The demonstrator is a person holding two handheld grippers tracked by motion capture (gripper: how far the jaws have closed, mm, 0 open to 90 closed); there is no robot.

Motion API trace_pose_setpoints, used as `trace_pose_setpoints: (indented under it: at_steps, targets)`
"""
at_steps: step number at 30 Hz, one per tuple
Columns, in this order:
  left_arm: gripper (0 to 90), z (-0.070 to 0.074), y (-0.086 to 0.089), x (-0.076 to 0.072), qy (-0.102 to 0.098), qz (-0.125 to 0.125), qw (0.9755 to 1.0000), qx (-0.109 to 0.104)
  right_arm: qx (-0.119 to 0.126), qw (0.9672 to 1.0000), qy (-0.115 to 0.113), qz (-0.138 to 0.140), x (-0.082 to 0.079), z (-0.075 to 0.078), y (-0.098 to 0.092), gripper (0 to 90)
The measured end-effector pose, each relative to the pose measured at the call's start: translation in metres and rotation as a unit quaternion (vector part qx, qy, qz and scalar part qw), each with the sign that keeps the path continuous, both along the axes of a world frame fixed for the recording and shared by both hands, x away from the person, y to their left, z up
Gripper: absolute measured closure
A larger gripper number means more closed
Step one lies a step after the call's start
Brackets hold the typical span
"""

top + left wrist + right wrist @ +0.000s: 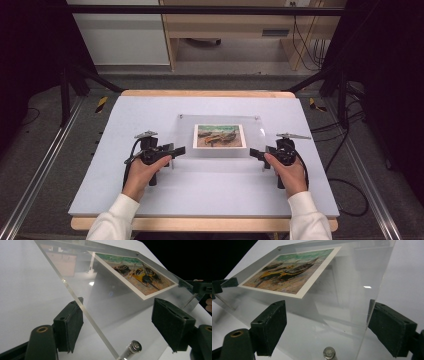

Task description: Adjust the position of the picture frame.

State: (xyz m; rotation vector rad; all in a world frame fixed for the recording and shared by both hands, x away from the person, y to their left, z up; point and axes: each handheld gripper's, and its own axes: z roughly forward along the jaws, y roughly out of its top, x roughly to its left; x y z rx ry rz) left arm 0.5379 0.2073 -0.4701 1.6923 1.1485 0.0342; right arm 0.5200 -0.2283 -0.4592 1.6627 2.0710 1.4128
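The left gripper [176, 150] and right gripper [254, 153] are held low and level, pointed inward toward each other. Both pairs of jaws are spread wide, pads pressing on nothing.

I see a clear, glossy acrylic frame [220, 136] with shiny metal studs [329, 352], a paper print [219, 135], and a matt tabletop [210, 190].

There is one clear plastic picture frame [220, 136], one boat picture [219, 135] inside it, two black grippers, two hands and one white table [200, 185].
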Motion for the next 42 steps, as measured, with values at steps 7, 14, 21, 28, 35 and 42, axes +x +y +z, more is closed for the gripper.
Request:
trace_pose_setpoints:
  at_steps: [7, 14, 21, 28, 35, 42]
  targets:
    - [26.1, 0.000, 0.001, -0.009, -0.022, 0.007, 0.9997, 0.003, 0.002, 0.9997, -0.020, 0.010, -0.009, -0.001, 0.000, 17.9]
    - [28.6, 0.005, 0.003, -0.023, -0.042, -0.002, 0.9990, 0.017, -0.021, 0.9987, -0.042, 0.018, -0.021, 0.004, 0.001, 19.5]
    - [30.8, 0.009, 0.004, -0.031, -0.058, -0.010, 0.9977, 0.034, -0.037, 0.9972, -0.061, 0.023, -0.030, 0.006, 0.000, 23.0]
    - [33.2, 0.012, 0.004, -0.039, -0.069, -0.013, 0.9963, 0.050, -0.052, 0.9954, -0.076, 0.026, -0.038, 0.009, 0.001, 26.0]
    - [38.6, 0.015, 0.007, -0.048, -0.071, -0.017, 0.9956, 0.058, -0.063, 0.9939, -0.087, 0.023, -0.046, 0.011, 0.000, 31.2]
    - [42.8, 0.018, 0.008, -0.054, -0.074, -0.019, 0.9947, 0.070, -0.071, 0.9922, -0.100, 0.020, -0.054, 0.011, -0.001, 36.1]
